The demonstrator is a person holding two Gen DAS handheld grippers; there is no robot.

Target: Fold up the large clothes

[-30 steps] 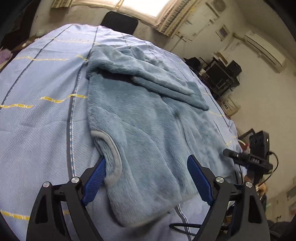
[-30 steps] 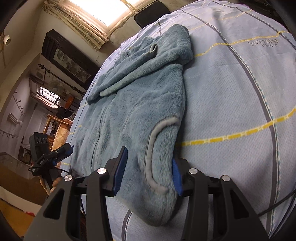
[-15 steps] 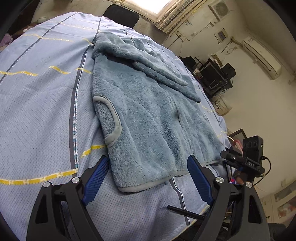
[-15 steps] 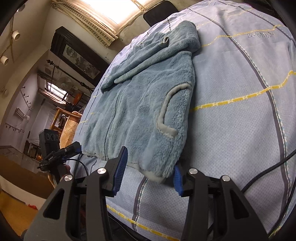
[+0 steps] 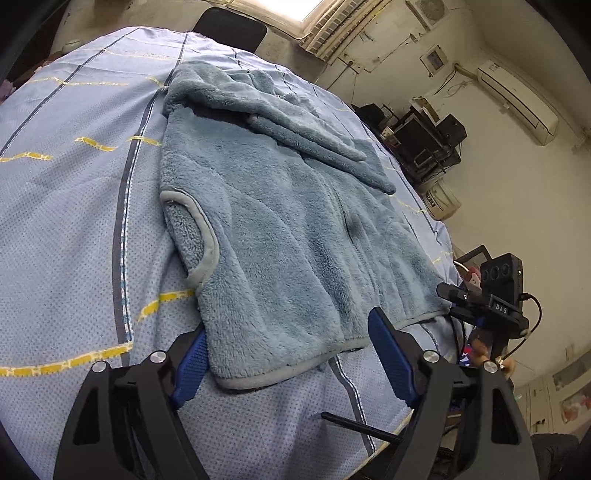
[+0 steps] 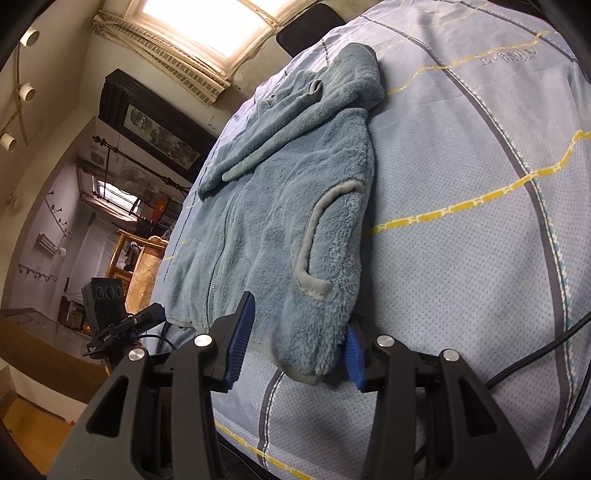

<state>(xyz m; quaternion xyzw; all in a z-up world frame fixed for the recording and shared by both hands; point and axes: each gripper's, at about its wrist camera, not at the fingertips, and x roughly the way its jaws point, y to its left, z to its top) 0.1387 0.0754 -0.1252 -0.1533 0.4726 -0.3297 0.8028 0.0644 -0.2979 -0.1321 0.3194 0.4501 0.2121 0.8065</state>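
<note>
A blue fleece jacket (image 5: 277, 240) lies flat on the light blue bed sheet (image 5: 74, 221), one sleeve (image 5: 314, 136) folded across its upper part. Its grey-trimmed hem faces me. My left gripper (image 5: 288, 322) straddles the hem's left corner. Its jaws are closing, and the blue pads (image 5: 388, 354) stand wide of the cloth without pressing it. In the right wrist view the jacket (image 6: 266, 229) shows its grey-edged pocket (image 6: 314, 236). My right gripper (image 6: 299, 314) has the other hem corner between its pads (image 6: 240, 339); the cloth rests loose on the sheet (image 6: 461, 277).
The bed's near edge runs just under both grippers. A black cable (image 6: 535, 354) trails over the sheet at the right. A black chair back (image 5: 229, 26) stands beyond the bed. Shelves with electronics (image 5: 424, 136) line the far wall. The other tool's camera block (image 5: 498, 280) shows at the right.
Both grippers have drawn back from the jacket, so its hem now lies out by the pad tips instead of deep between the fingers. The left jaws have narrowed slightly.
</note>
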